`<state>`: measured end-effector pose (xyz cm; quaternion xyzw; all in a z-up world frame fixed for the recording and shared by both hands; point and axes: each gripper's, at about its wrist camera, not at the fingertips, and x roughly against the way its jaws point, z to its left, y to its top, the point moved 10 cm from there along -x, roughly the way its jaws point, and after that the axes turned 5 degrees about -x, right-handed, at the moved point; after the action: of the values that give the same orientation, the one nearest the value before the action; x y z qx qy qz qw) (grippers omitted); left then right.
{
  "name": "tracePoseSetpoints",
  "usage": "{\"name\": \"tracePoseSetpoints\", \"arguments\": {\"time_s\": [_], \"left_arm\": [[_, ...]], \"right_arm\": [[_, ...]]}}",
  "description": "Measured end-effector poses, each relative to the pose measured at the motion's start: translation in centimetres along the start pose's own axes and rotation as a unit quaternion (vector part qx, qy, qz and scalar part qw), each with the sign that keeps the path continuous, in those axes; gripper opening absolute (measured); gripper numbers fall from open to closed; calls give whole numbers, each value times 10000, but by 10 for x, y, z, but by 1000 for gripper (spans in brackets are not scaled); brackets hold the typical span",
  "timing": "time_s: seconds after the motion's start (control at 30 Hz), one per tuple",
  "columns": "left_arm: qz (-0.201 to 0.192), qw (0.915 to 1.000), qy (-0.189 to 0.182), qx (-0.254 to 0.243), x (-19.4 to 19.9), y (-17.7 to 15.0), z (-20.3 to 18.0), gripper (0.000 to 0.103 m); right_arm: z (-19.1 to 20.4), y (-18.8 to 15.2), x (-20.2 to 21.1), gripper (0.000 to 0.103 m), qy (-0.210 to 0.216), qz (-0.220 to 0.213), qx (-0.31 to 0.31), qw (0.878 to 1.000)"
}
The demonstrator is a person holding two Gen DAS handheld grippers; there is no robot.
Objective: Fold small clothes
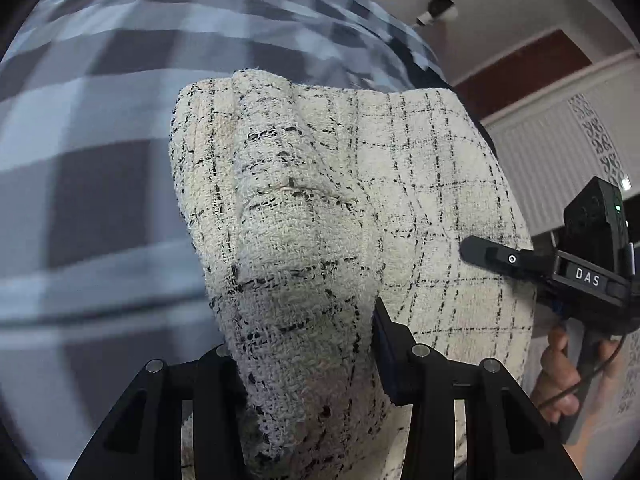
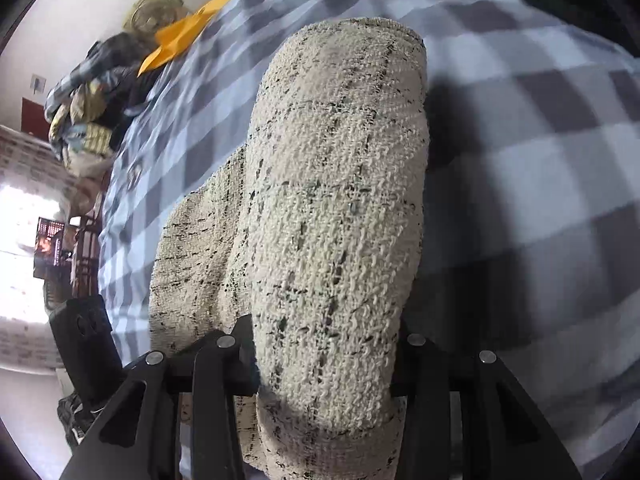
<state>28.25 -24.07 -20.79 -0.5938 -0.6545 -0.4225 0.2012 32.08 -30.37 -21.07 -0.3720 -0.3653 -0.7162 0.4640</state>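
Observation:
A cream tweed garment with thin black checks [image 1: 320, 208] hangs in the air, held at two places. My left gripper [image 1: 308, 364] is shut on a bunched fold of it. My right gripper [image 2: 324, 360] is shut on another thick fold of the same garment [image 2: 332, 184]. The right gripper also shows in the left wrist view [image 1: 560, 268] at the garment's right edge, with the person's hand under it. The garment is lifted above a blue, grey and white checked bed cover [image 2: 520, 120], which looks blurred.
A pile of other clothes [image 2: 92, 96] and an orange item [image 2: 184, 32] lie at the far end of the bed. A white radiator [image 1: 536, 160] and a wall stand at the right in the left wrist view. A bright window [image 2: 24, 240] is at the left.

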Motion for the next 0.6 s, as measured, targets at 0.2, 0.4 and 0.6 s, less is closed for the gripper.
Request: {"name": "tracePoseSetpoints", "arguments": {"time_s": [0.2, 0.4, 0.6], "left_arm": [[93, 9985, 346, -403, -29, 7, -14, 53], [251, 9981, 502, -255, -14, 0, 17, 99], [-177, 9741, 2195, -521, 54, 15, 40, 99]], "right_arm": [[-39, 14, -3, 37, -56, -170, -373, 9991], [-73, 4, -21, 60, 436, -122, -1264, 9909], [-91, -13, 36, 66, -408, -704, -1722, 9817]]}}
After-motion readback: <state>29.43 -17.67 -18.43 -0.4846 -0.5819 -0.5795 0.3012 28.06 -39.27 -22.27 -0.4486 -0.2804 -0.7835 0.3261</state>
